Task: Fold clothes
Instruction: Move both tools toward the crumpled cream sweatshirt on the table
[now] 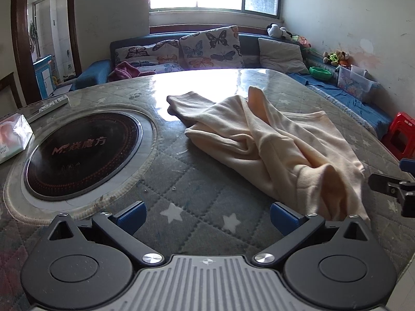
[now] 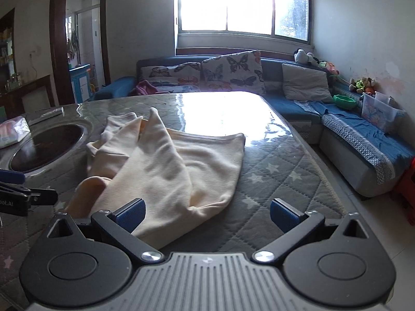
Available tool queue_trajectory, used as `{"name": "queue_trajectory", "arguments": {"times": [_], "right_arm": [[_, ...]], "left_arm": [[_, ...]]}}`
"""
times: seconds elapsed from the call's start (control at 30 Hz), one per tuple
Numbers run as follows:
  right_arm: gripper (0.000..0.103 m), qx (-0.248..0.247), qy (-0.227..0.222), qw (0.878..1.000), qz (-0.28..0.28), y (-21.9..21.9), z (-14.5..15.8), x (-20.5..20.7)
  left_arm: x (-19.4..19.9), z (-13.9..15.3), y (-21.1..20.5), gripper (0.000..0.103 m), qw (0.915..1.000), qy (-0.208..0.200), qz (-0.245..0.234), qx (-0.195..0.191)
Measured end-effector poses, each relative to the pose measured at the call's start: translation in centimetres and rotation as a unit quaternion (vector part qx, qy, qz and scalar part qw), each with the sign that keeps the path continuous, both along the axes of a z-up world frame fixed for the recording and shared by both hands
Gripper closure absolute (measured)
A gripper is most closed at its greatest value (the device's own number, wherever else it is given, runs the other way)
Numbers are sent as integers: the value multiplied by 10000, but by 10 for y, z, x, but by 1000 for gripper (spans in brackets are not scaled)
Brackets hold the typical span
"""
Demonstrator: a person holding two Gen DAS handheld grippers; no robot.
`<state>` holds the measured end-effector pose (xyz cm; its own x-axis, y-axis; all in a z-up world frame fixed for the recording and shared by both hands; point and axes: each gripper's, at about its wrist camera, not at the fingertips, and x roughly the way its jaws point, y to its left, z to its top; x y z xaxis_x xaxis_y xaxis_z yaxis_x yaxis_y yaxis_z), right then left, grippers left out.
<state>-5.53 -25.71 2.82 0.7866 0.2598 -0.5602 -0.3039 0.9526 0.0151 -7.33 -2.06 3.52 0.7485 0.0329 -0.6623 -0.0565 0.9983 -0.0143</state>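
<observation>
Cream garment point(image 1: 272, 150) lies crumpled on the quilted table point(image 1: 192, 189), toward its right side and running from the near edge back to the glossy mid area. It's bunched into loose folds; one leg or sleeve end points toward the far side, another fold sticks up as a peak. In the right wrist view the same cloth point(image 2: 166, 165) spreads wider, its hem toward the right edge of the table point(image 2: 280, 181).

Left gripper point(image 1: 206, 217): blue pads spread wide, nothing between them, hovering over bare star-print cover near the table's front edge, just left of the cloth's near end. Right gripper point(image 2: 206, 215): also spread wide, gripping nothing; its left pad point(image 2: 132, 212) overlaps the cloth's near corner in view, contact can't be told. Each gripper shows at the other camera's side edge.

Round black induction hob point(image 1: 83, 155) is set into the table's left part. Tissue pack point(image 1: 13, 137) and a remote point(image 1: 49, 106) sit by the left edge. Behind the table: blue sofa point(image 2: 350, 140) w/ butterfly cushions point(image 1: 210, 46) under a bright window.
</observation>
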Motion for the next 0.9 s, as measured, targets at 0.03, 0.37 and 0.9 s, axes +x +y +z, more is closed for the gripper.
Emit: {"name": "queue_trajectory", "arguments": {"times": [0.03,0.37,0.9], "right_arm": [[0,21,6,10000,36,1,1,-2],[0,161,110,9994,270,6,6,-23],[0,104,108,9994,319,10,2,-56]], "left_arm": [[-2,1,-2,0,10000,19,4,8],[-18,6,-11,0,9998,184,85,23],[-47,4,-21,0,9995,264,-74,156]]}}
